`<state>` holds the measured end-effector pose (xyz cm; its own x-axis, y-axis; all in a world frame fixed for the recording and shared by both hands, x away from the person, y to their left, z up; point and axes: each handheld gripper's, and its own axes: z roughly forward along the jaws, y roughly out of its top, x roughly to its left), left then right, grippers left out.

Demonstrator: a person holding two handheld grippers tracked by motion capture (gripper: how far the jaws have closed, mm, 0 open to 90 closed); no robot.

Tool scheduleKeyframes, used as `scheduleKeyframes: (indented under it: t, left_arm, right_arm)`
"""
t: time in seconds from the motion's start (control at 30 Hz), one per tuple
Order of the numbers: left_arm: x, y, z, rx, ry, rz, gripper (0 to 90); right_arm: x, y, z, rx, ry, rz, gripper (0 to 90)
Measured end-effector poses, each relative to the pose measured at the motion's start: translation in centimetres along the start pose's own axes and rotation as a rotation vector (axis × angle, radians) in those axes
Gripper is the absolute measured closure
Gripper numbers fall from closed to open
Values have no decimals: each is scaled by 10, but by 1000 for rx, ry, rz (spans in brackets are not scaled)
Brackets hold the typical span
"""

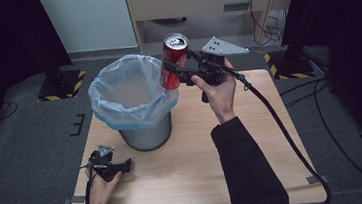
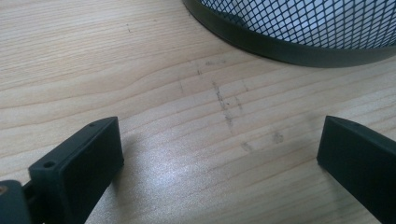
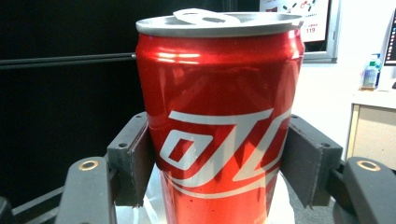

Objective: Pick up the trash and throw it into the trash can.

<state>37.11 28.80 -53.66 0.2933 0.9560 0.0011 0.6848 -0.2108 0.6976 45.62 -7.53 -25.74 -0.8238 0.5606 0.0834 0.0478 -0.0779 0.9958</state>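
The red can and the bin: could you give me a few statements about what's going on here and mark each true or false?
1. The right tongs are clamped on the red can. True.
2. The can lies at the bottom of the bin. False: it is held up in the air at the rim of the mesh bin.
3. The bin is lined with a plastic bag. True.
4. The left tongs grip the bin. False: they are open and hold nothing, low over the wooden table.
5. The can is crushed flat. False: it keeps its round shape.
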Motion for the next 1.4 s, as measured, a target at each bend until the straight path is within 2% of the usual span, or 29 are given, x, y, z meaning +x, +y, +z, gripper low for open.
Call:
scheduleKeyframes:
  t: [0.27, 0.4, 0.63, 0.8, 1.0, 1.07, 1.17, 1.27, 1.4]
  left_arm:
    - [0, 0, 0, -2, 1, -2, 0]
    - [-1, 1, 1, -2, 2, -4, 0]
    - [-1, 1, 1, -2, 2, -4, 0]
    - [-1, 1, 1, -2, 2, -4, 0]
    - [-1, 1, 1, -2, 2, -4, 0]
    - [-1, 1, 1, -2, 2, -3, 0]
    - [-1, 1, 1, -2, 2, -3, 0]
    - [-1, 1, 1, -2, 2, -3, 0]
    - [-1, 1, 1, -2, 1, -3, 0]
  right_arm:
    - [6, 0, 32, 3, 1, 10, 331]
    - [9, -10, 54, 27, -4, 18, 330]
    - [14, -33, 78, 87, -19, 22, 329]
    - [16, -48, 87, 138, -27, 10, 328]
    - [21, -60, 91, 172, -25, 1, 322]
    - [22, -62, 91, 158, -38, -8, 300]
    - [24, -62, 90, 167, -45, -3, 275]
    - [25, -61, 88, 169, -48, -21, 282]
    - [26, -55, 84, 146, -54, -22, 259]
